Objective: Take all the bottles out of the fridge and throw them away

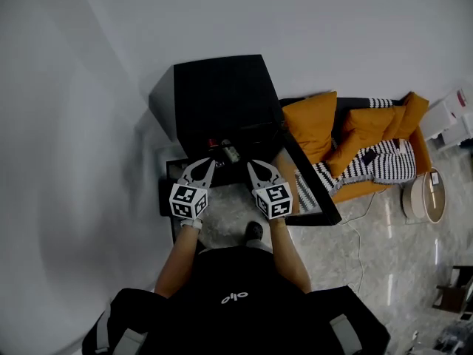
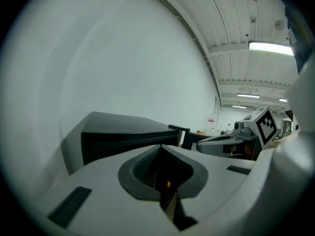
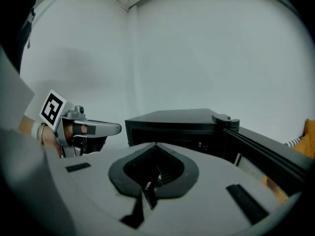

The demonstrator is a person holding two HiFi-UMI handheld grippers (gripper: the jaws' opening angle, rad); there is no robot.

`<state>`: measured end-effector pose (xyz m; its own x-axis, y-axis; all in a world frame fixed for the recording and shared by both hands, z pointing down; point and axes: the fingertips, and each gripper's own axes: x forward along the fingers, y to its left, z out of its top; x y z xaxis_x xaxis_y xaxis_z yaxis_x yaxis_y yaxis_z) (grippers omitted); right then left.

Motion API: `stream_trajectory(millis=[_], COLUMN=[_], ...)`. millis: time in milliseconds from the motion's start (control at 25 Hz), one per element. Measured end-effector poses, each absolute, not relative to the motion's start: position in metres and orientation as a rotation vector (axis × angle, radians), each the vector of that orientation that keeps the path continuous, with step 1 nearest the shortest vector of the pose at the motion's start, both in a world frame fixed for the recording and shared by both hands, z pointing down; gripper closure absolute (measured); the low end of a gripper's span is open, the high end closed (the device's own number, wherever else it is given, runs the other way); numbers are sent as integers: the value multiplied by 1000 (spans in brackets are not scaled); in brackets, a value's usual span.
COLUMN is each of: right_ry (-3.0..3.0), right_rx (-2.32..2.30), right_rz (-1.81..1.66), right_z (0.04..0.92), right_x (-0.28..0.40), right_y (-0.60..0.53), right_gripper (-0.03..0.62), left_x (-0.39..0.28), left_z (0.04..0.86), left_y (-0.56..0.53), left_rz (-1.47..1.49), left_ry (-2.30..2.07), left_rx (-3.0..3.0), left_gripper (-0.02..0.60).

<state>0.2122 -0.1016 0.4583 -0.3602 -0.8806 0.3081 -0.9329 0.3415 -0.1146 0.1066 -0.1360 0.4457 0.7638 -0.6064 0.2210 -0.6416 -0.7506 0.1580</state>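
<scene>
So, nearest the camera, the person in a black top stands right in front of the fridge (image 1: 218,95), one shoe (image 1: 254,231) on the marbled floor (image 1: 369,257). The left gripper (image 1: 207,164) and the right gripper (image 1: 253,167) are held side by side at the fridge's open front, both aimed into it. Each gripper's own view shows its jaws closed tight with nothing between them, so both are empty.

The fridge is a small black box sitting in the corner against the white wall (image 1: 310,21). Its door (image 1: 310,187) is swung open to the fridge's right. The bottles (image 1: 225,151) are inside the fridge, just past the jaw tips. They're small and dark in the head view and I can't tell how many there are.

Off to the fridge's right, beyond the open door, is an orange sofa (image 1: 355,135) with a black-and-white striped throw (image 1: 384,161) on it.
</scene>
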Motion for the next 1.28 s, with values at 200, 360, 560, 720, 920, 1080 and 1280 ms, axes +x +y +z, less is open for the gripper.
stream_trajectory(millis=[200,360,560,720,920,1080,1280], right_ry=[-2392,-2392,-2396,-2394,-2389,-2391,-2382], right_rx=[1682,1687,1685,1676,1668,1656,1640], right_rz=[399,401,410,417,430,431,450], right_z=[457,458,458,460,467,471,479], right_x=[225,228,225,222,217,214,210], right_y=[-102,-100,-99,-96,-92,-90,-86], right_gripper=[585,585,585,585,585,585,585], left_x=[119,121,118,115,108,104,99], left_z=[443,444,445,446,449,451,457], left_y=[-135,-134,-133,-130,-128,-125,-120], left_rz=[233,240,244,248,251,252,258], left_ry=[-954,-952,-956,-960,-970,-980,-988], left_rx=[2756,2759,2752,2750,2746,2739,2725], left_gripper=[575,575,575,575,575,575,575])
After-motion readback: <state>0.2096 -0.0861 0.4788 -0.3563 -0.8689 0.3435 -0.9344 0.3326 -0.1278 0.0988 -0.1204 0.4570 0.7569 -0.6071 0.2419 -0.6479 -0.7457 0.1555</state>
